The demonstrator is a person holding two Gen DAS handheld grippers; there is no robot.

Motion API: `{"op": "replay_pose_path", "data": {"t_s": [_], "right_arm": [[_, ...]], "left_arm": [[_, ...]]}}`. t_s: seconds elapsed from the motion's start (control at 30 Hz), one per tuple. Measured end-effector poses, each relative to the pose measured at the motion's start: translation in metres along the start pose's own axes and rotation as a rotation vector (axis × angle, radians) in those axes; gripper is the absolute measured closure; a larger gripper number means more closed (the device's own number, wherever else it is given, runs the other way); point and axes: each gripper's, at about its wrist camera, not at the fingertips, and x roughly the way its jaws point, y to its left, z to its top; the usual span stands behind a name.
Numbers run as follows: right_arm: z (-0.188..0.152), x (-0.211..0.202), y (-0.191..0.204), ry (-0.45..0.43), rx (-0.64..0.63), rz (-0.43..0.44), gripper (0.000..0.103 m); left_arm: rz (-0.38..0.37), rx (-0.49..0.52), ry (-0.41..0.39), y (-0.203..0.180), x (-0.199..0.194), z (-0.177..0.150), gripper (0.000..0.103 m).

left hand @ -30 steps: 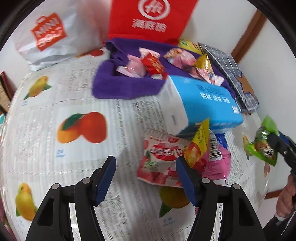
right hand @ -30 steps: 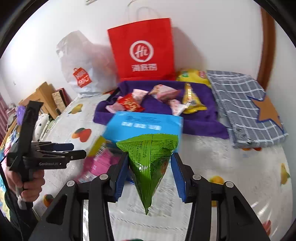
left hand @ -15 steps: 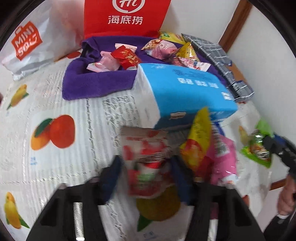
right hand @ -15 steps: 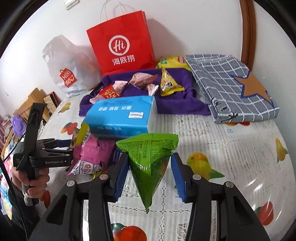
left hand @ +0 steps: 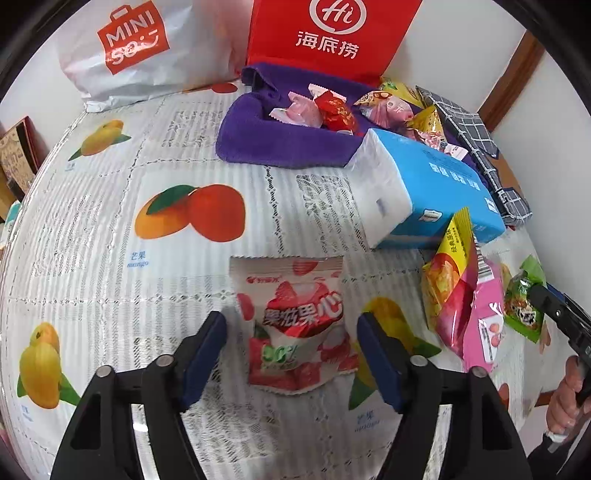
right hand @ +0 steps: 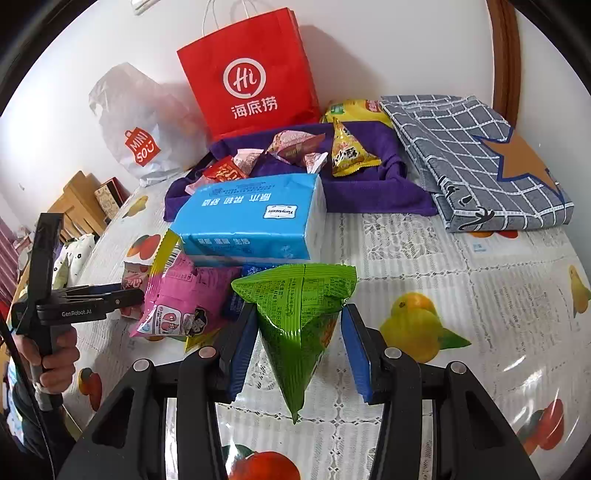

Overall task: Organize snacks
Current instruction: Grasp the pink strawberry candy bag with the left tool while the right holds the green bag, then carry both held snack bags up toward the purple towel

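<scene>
A red and white strawberry snack packet (left hand: 291, 288) lies flat on the fruit-print tablecloth (left hand: 110, 258). My left gripper (left hand: 291, 321) straddles it with its jaws opening, the pads clear of the packet on both sides. My right gripper (right hand: 300, 314) is shut on a green triangular packet (right hand: 299, 291), held above the cloth. In the left wrist view that green packet (left hand: 521, 302) shows at the far right. A pink packet (right hand: 177, 295) and a yellow-red packet (left hand: 450, 273) lie against a blue tissue pack (right hand: 251, 214).
A purple towel (left hand: 258, 140) at the back holds several wrapped snacks. Behind it stand a red paper bag (left hand: 325, 33) and a white shopping bag (left hand: 129, 48). A grey checked cloth (right hand: 480, 155) lies at the back right. A person's hand (right hand: 51, 354) holds the left gripper.
The left gripper closed on the strawberry packet, pulled it away from the pile, and has now opened with the packet lying between its fingers. The right gripper sank a little with the green packet.
</scene>
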Motion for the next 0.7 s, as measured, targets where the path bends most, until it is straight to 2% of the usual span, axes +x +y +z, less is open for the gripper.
{"op": "replay_pose_path", "data": {"t_s": [0.1,0.13,0.17,0.37,0.57,0.7], "right_arm": [[-0.001,0.001,0.000,0.000,0.002,0.002,0.057],[-0.002,0.002,0.000,0.000,0.003,0.002,0.057],[-0.002,0.003,-0.001,0.002,0.002,0.002,0.057],[-0.007,0.010,-0.004,-0.029,-0.015,-0.030,0.057],[-0.009,0.017,-0.006,-0.089,-0.041,-0.048,0.057],[-0.010,0.027,-0.010,-0.086,-0.034,-0.052,0.057]], "left_arm": [[0.041,-0.017,-0.022,-0.005,0.003,0.001,0.032],[0.057,-0.029,-0.039,-0.006,0.002,0.000,0.040],[0.082,-0.031,-0.064,-0.007,0.002,-0.001,0.054],[0.085,-0.034,-0.147,-0.004,-0.001,-0.010,0.056],[0.118,-0.020,-0.221,-0.009,-0.002,-0.019,0.054],[0.128,-0.008,-0.215,-0.011,-0.002,-0.018,0.054]]}}
